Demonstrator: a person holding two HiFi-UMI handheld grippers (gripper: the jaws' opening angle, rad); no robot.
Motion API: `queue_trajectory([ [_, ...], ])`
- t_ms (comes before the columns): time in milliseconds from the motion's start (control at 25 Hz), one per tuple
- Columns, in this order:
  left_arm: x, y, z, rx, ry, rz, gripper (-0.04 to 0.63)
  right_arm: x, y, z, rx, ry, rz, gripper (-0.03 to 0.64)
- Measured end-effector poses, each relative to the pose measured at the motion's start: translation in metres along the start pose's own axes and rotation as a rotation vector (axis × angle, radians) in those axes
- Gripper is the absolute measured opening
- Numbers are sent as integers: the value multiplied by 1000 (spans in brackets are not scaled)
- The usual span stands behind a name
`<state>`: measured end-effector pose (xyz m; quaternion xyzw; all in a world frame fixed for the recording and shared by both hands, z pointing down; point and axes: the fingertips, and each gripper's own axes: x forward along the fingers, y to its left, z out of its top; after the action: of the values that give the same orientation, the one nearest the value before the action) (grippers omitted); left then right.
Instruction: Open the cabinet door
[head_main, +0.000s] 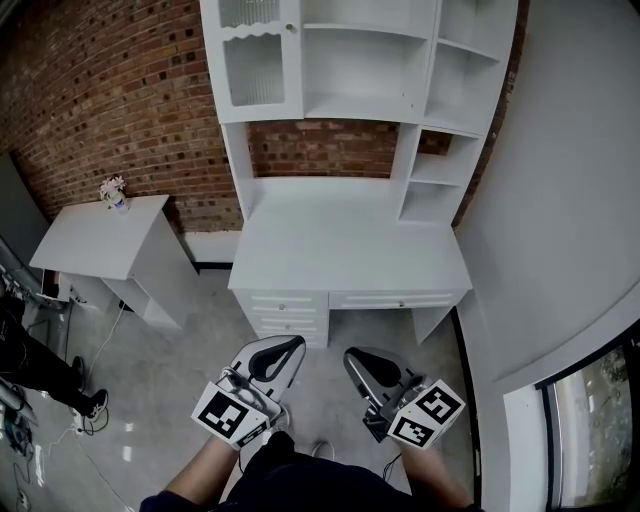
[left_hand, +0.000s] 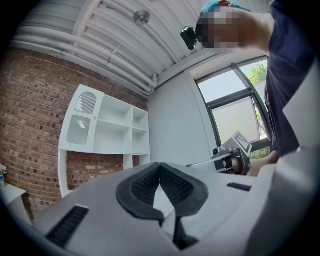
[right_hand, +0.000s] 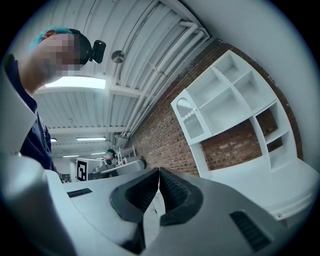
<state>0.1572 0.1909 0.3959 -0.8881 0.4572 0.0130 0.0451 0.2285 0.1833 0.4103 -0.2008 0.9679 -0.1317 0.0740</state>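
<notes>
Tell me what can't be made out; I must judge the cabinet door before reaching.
Cabinet door, head view: top cut off by the picture's upper edge.
Door knob, head view: too small to tell its shape.
Cabinet interior, all views: obscured by the ribbed pane.
Desk drawers, left gripper view: hidden behind the left hand-held gripper.

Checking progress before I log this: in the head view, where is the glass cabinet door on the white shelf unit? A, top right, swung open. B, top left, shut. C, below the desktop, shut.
B: the cabinet door lies flush and shut at the shelf unit's top left.
</notes>
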Motion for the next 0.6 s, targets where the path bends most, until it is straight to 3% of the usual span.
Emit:
queue_trajectory([
  [280,10,30,-4,-15,-13,-3,8,27,-16,1,-7,18,-9,26],
  [600,17,94,-9,-34,-27,-3,8,89,-34,0,-9,40,-12,26],
])
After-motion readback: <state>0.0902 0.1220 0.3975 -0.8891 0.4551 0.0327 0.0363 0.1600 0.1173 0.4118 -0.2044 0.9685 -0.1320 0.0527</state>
